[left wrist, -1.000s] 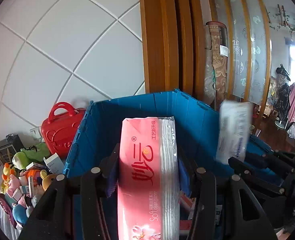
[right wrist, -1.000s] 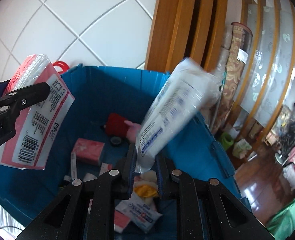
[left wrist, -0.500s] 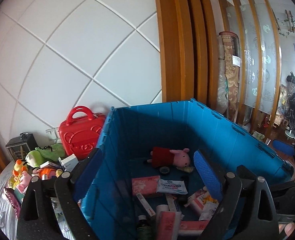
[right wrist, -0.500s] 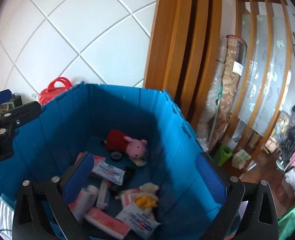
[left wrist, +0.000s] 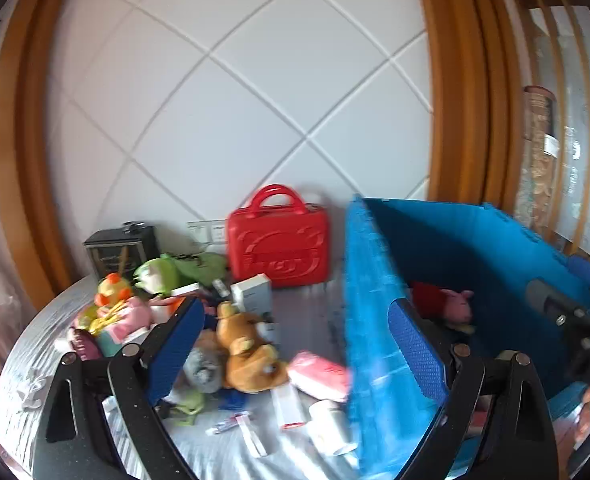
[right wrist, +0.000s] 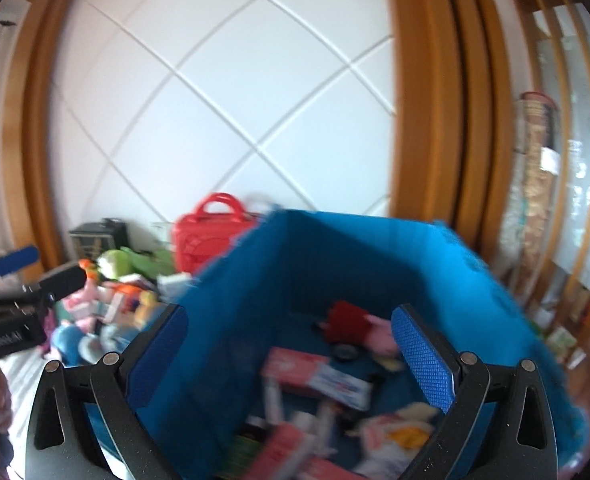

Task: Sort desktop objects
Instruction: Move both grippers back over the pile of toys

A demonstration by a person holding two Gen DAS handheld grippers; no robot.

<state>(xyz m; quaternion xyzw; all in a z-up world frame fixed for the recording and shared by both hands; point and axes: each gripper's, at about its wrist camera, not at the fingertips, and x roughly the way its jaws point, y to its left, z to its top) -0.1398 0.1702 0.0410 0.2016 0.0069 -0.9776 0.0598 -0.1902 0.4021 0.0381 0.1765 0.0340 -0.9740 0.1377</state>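
Left wrist view: your left gripper has its jaws spread wide, nothing between the pads, and it straddles the near wall of the one blue bin. Your right gripper has its jaws wide apart too, empty, hanging over the bin's open top.

Count with me on the table, left of the bin. One red case stands upright against the white wall. One dark box sits to its left. One green plush, one yellow duck toy, one brown bear on its side. One pink pack lies just beside the bin's outer wall. One white bottle lies on its side below it, and one white tube with a red end lies next to that. One white carton stands in front of the case. The rest of the heap is too jumbled for you to count.

Inside the bin, one pig plush in a red dress lies at the far end. One small dark ring sits just in front of it. One red-and-white pack lies flat, with a white and blue packet overlapping it. One white and yellow soft thing sits near the right wall. More pink and white packs crowd the near end, but blur hides their number.

The bin's walls are ribbed, bright blue and upright, its top open.
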